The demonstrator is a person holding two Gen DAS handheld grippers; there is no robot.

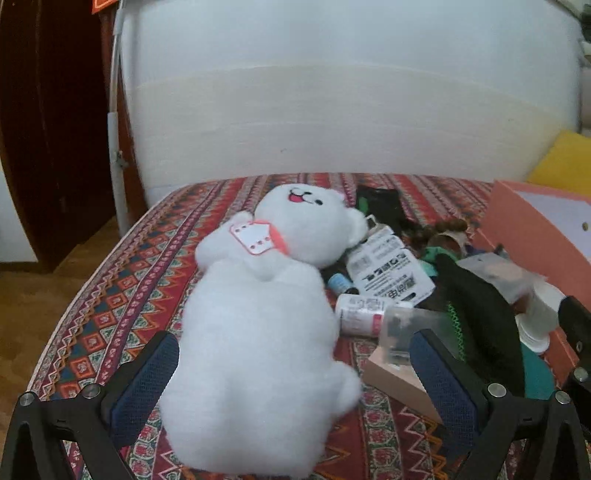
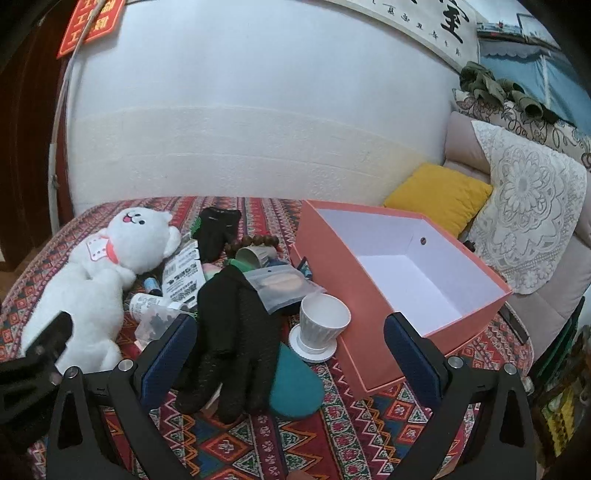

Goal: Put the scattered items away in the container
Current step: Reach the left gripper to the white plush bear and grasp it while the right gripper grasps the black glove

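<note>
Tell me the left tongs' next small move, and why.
Probably close on the white plush bear: the left tongs are open with the bear's body between the fingers, the bear lies on the patterned cloth, and the pink box looks empty.

upper right I see a yellow square cushion [image 2: 439, 197] | right of it a white lace-covered pillow [image 2: 528, 206] | top left a red paper banner [image 2: 90, 24] | top right a calligraphy scroll [image 2: 424, 18]
</note>
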